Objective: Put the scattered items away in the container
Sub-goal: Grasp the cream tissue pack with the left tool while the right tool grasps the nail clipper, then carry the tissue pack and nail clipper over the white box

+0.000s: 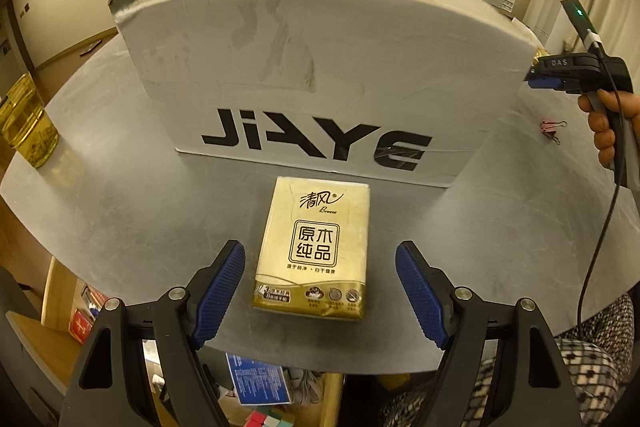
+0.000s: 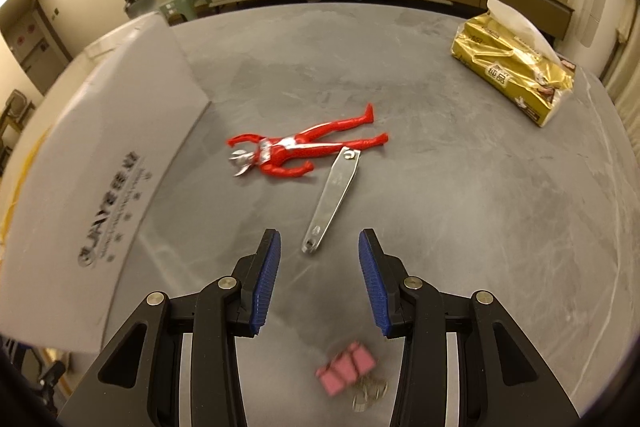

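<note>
Both handheld grippers are black, with angular linked arms joined by round silver pivot screws. The left gripper point(image 1: 320, 291) and right gripper point(image 2: 318, 281) each have fingers point(image 1: 218, 293) faced with ribbed blue pads. The right gripper's body carries "DAS" lettering, a green light and a black cable. The person wears black-and-white patterned fabric.

The inside of the white box point(image 1: 320, 75) is hidden behind its near wall. The pink binder clips point(image 2: 346, 367) are blurred, their wire handles barely made out. The gold tissue pack point(image 2: 516, 75) print is too small to be read.
</note>
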Demonstrator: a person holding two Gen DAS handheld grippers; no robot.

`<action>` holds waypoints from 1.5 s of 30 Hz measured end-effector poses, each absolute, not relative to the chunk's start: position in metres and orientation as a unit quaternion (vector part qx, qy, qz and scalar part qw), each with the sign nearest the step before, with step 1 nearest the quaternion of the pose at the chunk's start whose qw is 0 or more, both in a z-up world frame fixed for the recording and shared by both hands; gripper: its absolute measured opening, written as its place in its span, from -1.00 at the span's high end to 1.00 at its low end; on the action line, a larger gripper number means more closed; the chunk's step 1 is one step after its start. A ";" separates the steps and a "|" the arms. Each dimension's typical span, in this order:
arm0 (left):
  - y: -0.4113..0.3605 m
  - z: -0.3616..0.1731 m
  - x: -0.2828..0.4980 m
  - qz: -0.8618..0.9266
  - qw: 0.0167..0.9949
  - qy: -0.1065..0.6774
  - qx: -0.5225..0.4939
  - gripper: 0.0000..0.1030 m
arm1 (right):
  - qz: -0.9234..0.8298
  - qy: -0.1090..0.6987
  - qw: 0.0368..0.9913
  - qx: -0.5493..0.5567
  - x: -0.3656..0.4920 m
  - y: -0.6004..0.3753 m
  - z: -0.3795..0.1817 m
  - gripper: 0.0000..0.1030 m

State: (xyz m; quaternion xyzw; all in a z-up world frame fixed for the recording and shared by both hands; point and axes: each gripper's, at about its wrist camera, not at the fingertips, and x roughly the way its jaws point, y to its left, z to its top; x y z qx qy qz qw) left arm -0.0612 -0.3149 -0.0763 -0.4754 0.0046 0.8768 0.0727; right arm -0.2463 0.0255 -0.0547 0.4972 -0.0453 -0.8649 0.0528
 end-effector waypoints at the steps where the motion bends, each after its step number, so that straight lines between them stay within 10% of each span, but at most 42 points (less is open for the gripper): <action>1: -0.315 -0.079 -0.063 0.876 0.072 0.004 -0.477 -0.53 | -0.865 -0.042 0.050 0.498 -0.251 0.026 -0.058 0.15; 9: -0.319 -0.088 -0.071 0.884 0.062 0.002 -0.464 -0.53 | -0.869 -0.017 0.042 0.492 -0.272 0.024 -0.075 0.16; 13: -0.314 -0.084 -0.069 0.890 0.068 0.020 -0.451 -0.02 | -0.871 0.000 0.047 0.488 -0.273 0.024 -0.075 0.73; 45: -0.329 -0.023 -0.026 0.903 0.048 -0.015 -0.426 -0.01 | -0.881 0.031 0.129 0.454 -0.166 -0.029 -0.019 0.74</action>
